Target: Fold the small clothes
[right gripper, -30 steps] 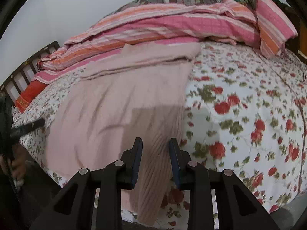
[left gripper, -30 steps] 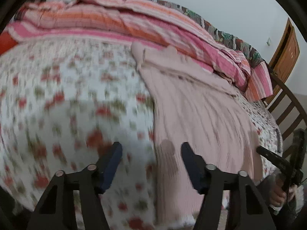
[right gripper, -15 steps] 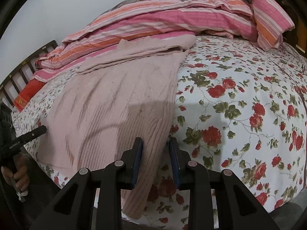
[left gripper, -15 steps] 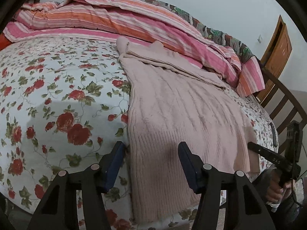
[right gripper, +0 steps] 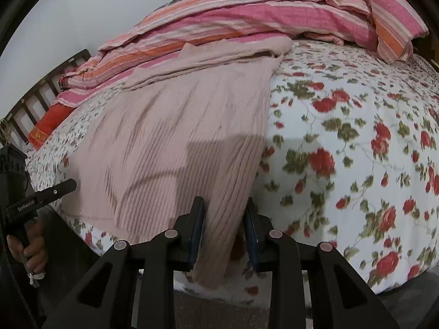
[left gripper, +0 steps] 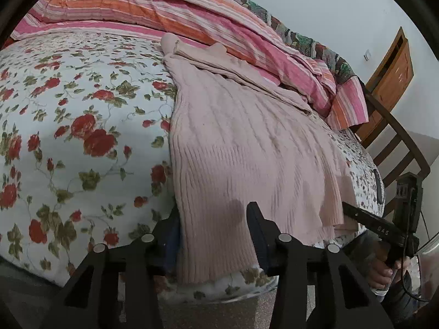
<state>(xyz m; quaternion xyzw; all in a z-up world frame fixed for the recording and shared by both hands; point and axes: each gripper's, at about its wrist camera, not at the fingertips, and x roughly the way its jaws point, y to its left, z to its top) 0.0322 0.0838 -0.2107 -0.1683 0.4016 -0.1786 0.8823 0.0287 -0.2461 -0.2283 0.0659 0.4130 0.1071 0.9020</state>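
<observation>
A pale pink ribbed knit sweater (left gripper: pixel 241 142) lies flat on the flowered bed, its hem hanging over the near edge; it also shows in the right wrist view (right gripper: pixel 175 142). My left gripper (left gripper: pixel 212 219) is open, its fingers on either side of the hem's left corner. My right gripper (right gripper: pixel 225 213) is open with a narrower gap, its fingers on either side of the hem's right corner. Neither has closed on the cloth. The sleeves lie folded across the far end by the quilt.
A white bedsheet with red roses (left gripper: pixel 68 137) covers the bed. A pink and orange striped quilt (left gripper: pixel 192 22) is piled along the far side. A wooden footboard (left gripper: pixel 395 137) and a door (left gripper: pixel 392 76) stand to the right. Slatted bed rails (right gripper: pixel 33 104) show at the left.
Both grippers have moved forward and lower to the hanging hem, which now lies between their fingers. The sweater has not moved.
</observation>
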